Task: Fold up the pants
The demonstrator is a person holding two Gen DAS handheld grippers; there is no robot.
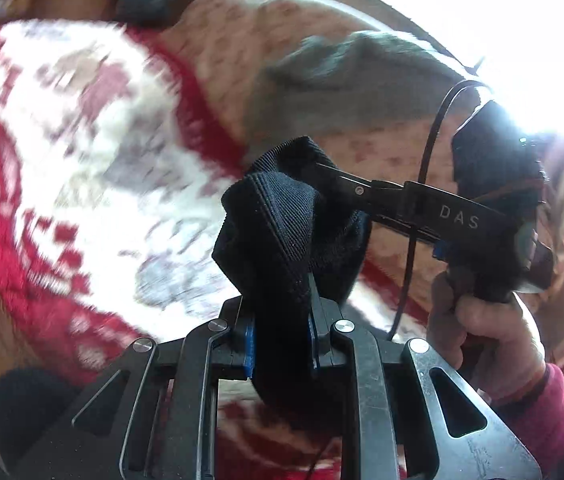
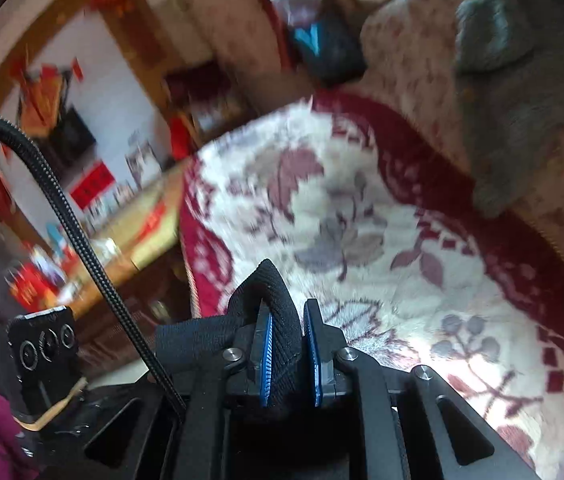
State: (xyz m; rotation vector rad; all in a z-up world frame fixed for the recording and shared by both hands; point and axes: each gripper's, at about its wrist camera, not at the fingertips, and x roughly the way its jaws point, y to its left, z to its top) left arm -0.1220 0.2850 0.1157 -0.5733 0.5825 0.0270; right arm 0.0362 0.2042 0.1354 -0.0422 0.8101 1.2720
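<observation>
**Both grippers pinch the black pants above the blanket**

The left gripper (image 1: 282, 344) has its blue pads (image 1: 249, 346) nearly together, with a bunched fold of the black pants (image 1: 282, 224) clamped between them. The cloth rises forward out of the jaws in a ribbed hump. The right gripper (image 2: 287, 356) is likewise almost closed on a folded edge of the same dark fabric, which loops up and over its left pad. In the left wrist view the right gripper comes in from the right side, its finger tips buried in the same hump of cloth, so the two grips sit close together on one bundle (near enough that the garment's long axis cannot be read between them).

Judging from this, the coming move depends on drawing the two held points apart sideways over the red-and-white floral blanket (image 2: 342, 208), which lies below and ahead of both tools.

Much is hidden. The rest of the pants hangs beneath the grippers and out of frame, so waistband and legs cannot be told apart. Both views are blurred; the background clutter and the grey cloth (image 2: 514, 92) on the far cushion are hard to make out. A hand (image 1: 478, 320) in a pink sleeve holds the right tool.
</observation>
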